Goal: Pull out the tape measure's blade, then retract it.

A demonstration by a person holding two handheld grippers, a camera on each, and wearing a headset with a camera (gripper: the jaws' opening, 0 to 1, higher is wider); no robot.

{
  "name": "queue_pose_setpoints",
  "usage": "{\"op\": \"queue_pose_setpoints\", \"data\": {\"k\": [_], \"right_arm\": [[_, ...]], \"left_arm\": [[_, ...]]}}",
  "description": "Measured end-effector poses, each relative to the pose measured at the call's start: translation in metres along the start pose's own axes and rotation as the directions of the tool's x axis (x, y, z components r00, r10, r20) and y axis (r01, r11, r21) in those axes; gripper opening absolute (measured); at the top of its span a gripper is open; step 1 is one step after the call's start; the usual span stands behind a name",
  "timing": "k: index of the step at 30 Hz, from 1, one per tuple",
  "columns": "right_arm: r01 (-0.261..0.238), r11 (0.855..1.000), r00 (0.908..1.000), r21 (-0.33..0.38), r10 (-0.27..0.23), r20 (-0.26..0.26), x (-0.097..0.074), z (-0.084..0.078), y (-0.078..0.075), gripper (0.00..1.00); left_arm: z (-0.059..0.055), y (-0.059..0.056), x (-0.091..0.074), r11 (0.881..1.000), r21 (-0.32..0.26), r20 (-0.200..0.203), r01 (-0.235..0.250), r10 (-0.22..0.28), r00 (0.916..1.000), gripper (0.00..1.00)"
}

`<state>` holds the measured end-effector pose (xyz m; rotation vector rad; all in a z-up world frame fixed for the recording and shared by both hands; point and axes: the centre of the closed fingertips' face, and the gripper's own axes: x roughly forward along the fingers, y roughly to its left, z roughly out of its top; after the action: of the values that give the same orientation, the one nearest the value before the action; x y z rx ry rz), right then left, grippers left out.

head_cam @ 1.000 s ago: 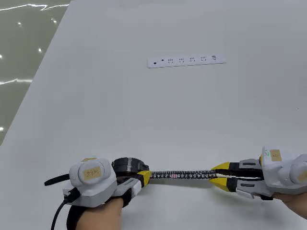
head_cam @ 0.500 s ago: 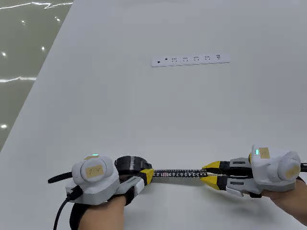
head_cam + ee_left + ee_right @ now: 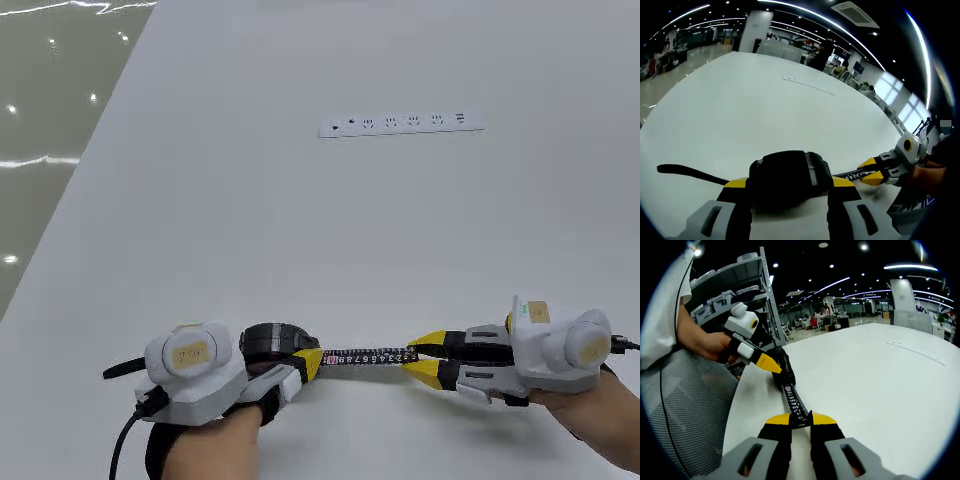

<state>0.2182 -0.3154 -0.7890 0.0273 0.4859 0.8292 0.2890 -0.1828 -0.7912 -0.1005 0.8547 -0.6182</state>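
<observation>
Blade (image 3: 365,357), seemingly springy, is being pinched at its tip by right hand-held gripper (image 3: 412,359); left hand-held gripper (image 3: 788,185) is clamping rigid case (image 3: 272,341).

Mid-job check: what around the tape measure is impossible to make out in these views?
Blade end hook: right gripper view, buried between jaws of the right gripper.
Blade numbers: head view, too small to read.
Any lock on the tape measure case: left gripper view, case dark, clamped by the left gripper; head view, partly covered by it.
Power strip sockets: head view, too small.
</observation>
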Motion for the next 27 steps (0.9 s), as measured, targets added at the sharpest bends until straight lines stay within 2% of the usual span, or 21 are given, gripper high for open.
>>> {"op": "queue_pose_setpoints", "data": {"k": [10, 23, 27], "right_arm": [[-0.019, 1.000, 0.9998, -0.004, 0.019, -0.009, 0.0046, 0.0017, 0.0016, 0.11], [-0.020, 1.000, 0.9998, 0.000, 0.020, -0.002, 0.0046, 0.0039, 0.0007, 0.11], [-0.019, 1.000, 0.9998, 0.000, 0.019, 0.006, 0.0044, 0.0063, -0.0003, 0.11]], "left_arm": [[0.0001, -0.0008, 0.0000, 1.000, -0.009, -0.002, 0.005, -0.005, 1.0000, 0.58], [0.0012, -0.0001, -0.0003, 1.000, -0.029, 0.006, 0.009, -0.009, 0.9999, 0.58], [0.0022, 0.0009, -0.0006, 0.999, -0.051, 0.009, 0.011, -0.010, 0.9999, 0.59]]}}
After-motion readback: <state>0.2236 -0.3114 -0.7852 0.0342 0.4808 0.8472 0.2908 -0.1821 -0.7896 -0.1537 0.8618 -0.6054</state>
